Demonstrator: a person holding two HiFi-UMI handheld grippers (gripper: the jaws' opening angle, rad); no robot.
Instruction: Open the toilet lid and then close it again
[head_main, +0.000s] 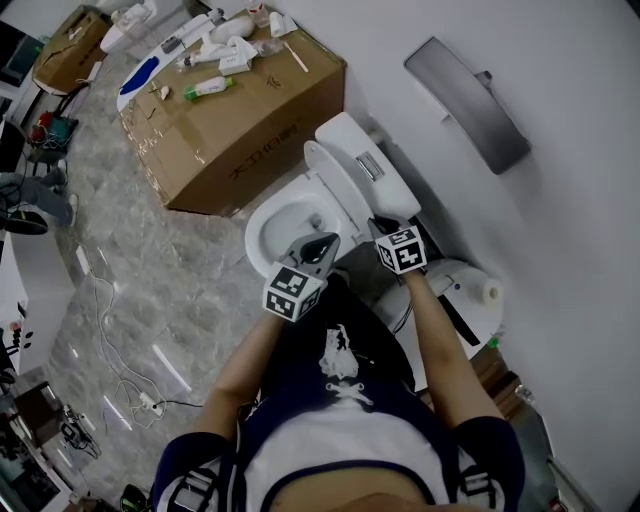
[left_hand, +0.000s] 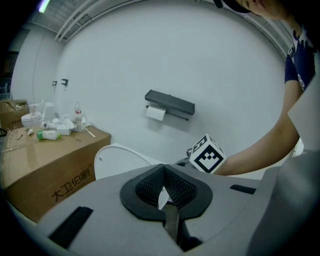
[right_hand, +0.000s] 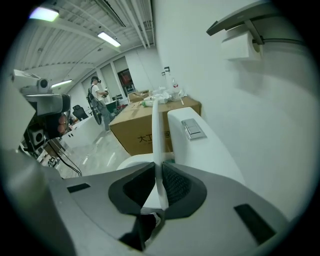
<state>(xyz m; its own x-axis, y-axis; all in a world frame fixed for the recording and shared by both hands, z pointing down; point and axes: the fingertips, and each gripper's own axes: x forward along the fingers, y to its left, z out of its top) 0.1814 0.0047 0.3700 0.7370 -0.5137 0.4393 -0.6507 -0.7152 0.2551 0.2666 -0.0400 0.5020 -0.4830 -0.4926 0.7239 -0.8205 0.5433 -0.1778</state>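
Note:
The white toilet stands against the wall with its lid (head_main: 335, 185) raised, leaning near the tank (head_main: 385, 170); the bowl (head_main: 285, 222) lies open below. My right gripper (head_main: 380, 232) sits at the lid's near edge. In the right gripper view the thin lid edge (right_hand: 155, 135) runs upright between the jaws, and both pads press on it, so the right gripper (right_hand: 159, 172) is shut on it. My left gripper (head_main: 318, 248) hangs over the bowl's near rim, shut (left_hand: 162, 172) and empty. The lid's face (left_hand: 120, 157) shows beyond it, with the right gripper's marker cube (left_hand: 206, 155) at its right.
A big cardboard box (head_main: 235, 120) with bottles and tissue on top stands just left of the toilet. A paper holder (head_main: 465, 105) hangs on the wall to the right. The flush plate (right_hand: 192, 128) sits on the tank. Cables (head_main: 130, 380) trail over the floor; a person (right_hand: 97, 100) stands far off.

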